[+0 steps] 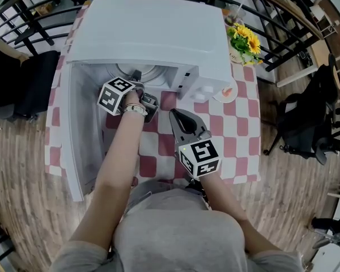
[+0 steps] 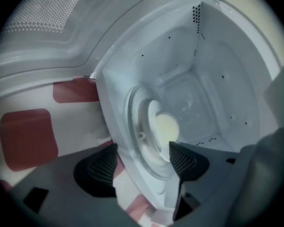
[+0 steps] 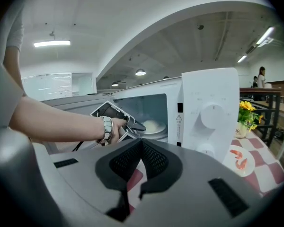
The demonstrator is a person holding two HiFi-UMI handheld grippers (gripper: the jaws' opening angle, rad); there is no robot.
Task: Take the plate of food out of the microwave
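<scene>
The white microwave (image 1: 153, 33) stands on the checkered table with its door (image 1: 73, 135) swung open to the left. Inside, a white plate of pale food (image 2: 166, 126) rests on the glass turntable (image 2: 139, 141); the same plate (image 3: 154, 126) shows through the opening in the right gripper view. My left gripper (image 1: 140, 86) is rolled on its side at the mouth of the cavity. Its jaws (image 2: 142, 162) stand wide open short of the plate, and nothing is pressed between the pads. My right gripper (image 1: 178, 118) hovers over the table in front, shut and empty (image 3: 141, 157).
A small saucer with a shrimp picture (image 1: 226, 92) lies right of the microwave, and a pot of yellow flowers (image 1: 245, 41) stands behind it. The microwave's control panel (image 3: 210, 112) has two knobs. Railings and chairs surround the small table (image 1: 238, 135).
</scene>
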